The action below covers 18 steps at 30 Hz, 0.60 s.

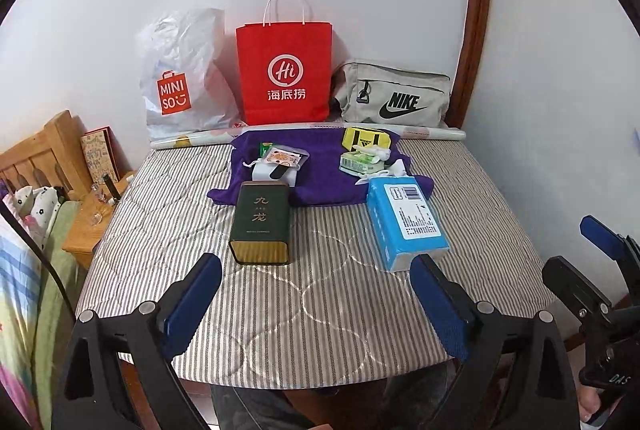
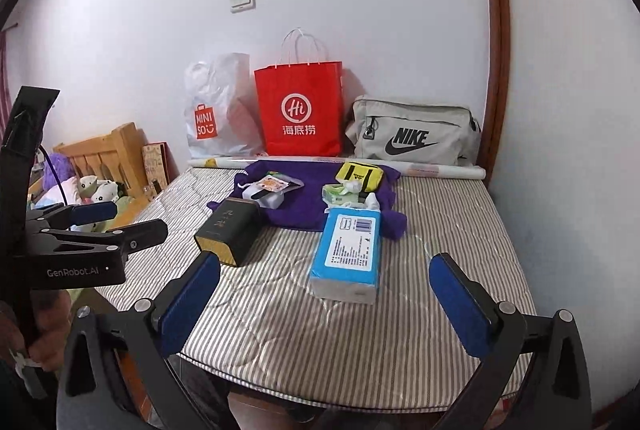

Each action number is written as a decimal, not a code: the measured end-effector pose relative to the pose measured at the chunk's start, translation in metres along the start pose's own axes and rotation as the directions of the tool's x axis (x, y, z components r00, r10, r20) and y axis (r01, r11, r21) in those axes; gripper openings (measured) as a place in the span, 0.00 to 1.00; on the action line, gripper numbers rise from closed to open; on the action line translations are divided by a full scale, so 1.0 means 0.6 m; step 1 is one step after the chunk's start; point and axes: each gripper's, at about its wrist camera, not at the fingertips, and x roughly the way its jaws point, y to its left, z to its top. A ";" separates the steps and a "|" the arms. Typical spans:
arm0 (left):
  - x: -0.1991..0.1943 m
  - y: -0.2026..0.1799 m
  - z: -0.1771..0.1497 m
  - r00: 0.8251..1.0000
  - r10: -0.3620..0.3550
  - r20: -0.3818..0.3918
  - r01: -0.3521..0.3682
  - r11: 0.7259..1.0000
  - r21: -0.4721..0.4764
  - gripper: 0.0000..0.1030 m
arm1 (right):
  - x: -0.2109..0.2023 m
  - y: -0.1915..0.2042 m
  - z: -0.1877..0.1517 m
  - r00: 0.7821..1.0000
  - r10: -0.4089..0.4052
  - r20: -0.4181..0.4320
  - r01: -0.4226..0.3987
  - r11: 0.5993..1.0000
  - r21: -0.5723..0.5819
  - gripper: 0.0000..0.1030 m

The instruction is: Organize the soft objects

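Both grippers hang over the near edge of the striped mattress (image 1: 320, 302), and each is spread wide with nothing between its blue pads. The left gripper (image 1: 316, 306) is cut off at the bottom of its own view, and so is the right gripper (image 2: 324, 304). A little further in, a dark green tin (image 1: 262, 226) lies on its side, with gold writing too small to read. Beside it lies a blue tissue pack (image 1: 404, 222), its label print also too small to read. Behind them a purple cloth (image 1: 320, 166) is spread flat, partly hidden by a heap of small packets (image 1: 280, 160), a green wipes pack (image 1: 360, 160) and a little yellow pouch (image 1: 366, 138). At the wall stand a white Miniso bag (image 1: 180, 86), a red paper bag (image 1: 285, 72) and a grey Nike bag (image 1: 394, 98).
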 end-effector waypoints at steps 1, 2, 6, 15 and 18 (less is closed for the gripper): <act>-0.001 -0.003 -0.002 1.000 0.005 0.002 -0.005 1.000 0.003 0.93 | -0.002 -0.001 -0.001 1.000 -0.001 0.000 0.001 1.000 0.001 1.00; -0.003 -0.005 -0.003 1.000 0.009 0.003 -0.009 1.000 0.006 0.93 | -0.005 -0.002 -0.003 1.000 -0.002 0.000 0.002 1.000 0.002 1.00; -0.006 -0.007 -0.008 1.000 0.008 0.004 -0.008 1.000 0.005 0.93 | -0.009 -0.006 -0.006 1.000 -0.002 -0.001 0.002 1.000 0.010 1.00; -0.006 -0.007 -0.012 1.000 0.003 -0.008 -0.003 1.000 0.008 0.93 | -0.013 -0.007 -0.009 1.000 0.004 -0.007 -0.004 1.000 0.022 1.00; -0.007 -0.005 -0.012 1.000 0.001 -0.004 -0.001 1.000 0.004 0.93 | -0.013 -0.005 -0.008 1.000 0.005 -0.009 -0.004 1.000 0.019 1.00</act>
